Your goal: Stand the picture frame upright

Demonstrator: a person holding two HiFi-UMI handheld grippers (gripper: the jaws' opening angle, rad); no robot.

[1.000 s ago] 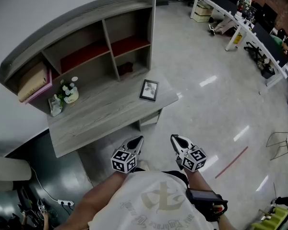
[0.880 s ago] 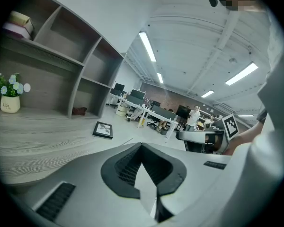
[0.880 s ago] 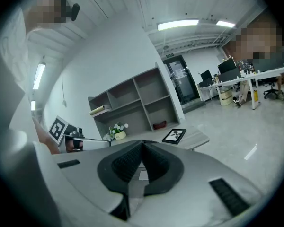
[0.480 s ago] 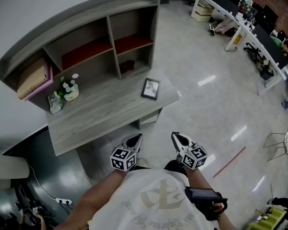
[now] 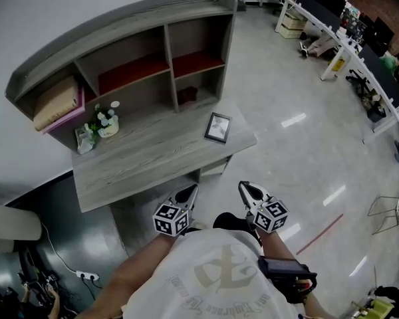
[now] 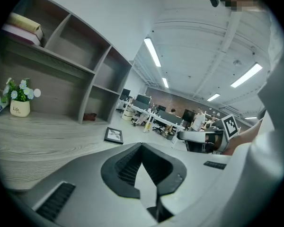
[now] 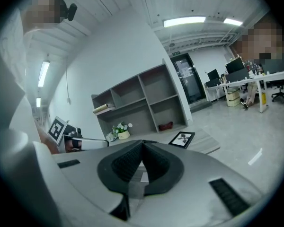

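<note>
A small black picture frame (image 5: 218, 127) lies flat near the right end of the grey wooden desk (image 5: 146, 165). It also shows in the left gripper view (image 6: 114, 135) and the right gripper view (image 7: 181, 139). My left gripper (image 5: 191, 192) is shut and empty, held in front of the desk's near edge, well short of the frame. To its right, at the same height, my right gripper (image 5: 243, 189) is shut and empty too. Both point toward the desk.
A grey shelf unit (image 5: 139, 52) with red-lined compartments stands at the back of the desk. A small flower pot (image 5: 108, 126) sits at its left, a folded cloth on a pink box (image 5: 56, 105) above. Office desks and chairs (image 5: 346, 38) line the far right over shiny floor.
The desk and frame have shifted right and slightly down in the head view as the person stepped closer. Both grippers stay shut in the same pose.
</note>
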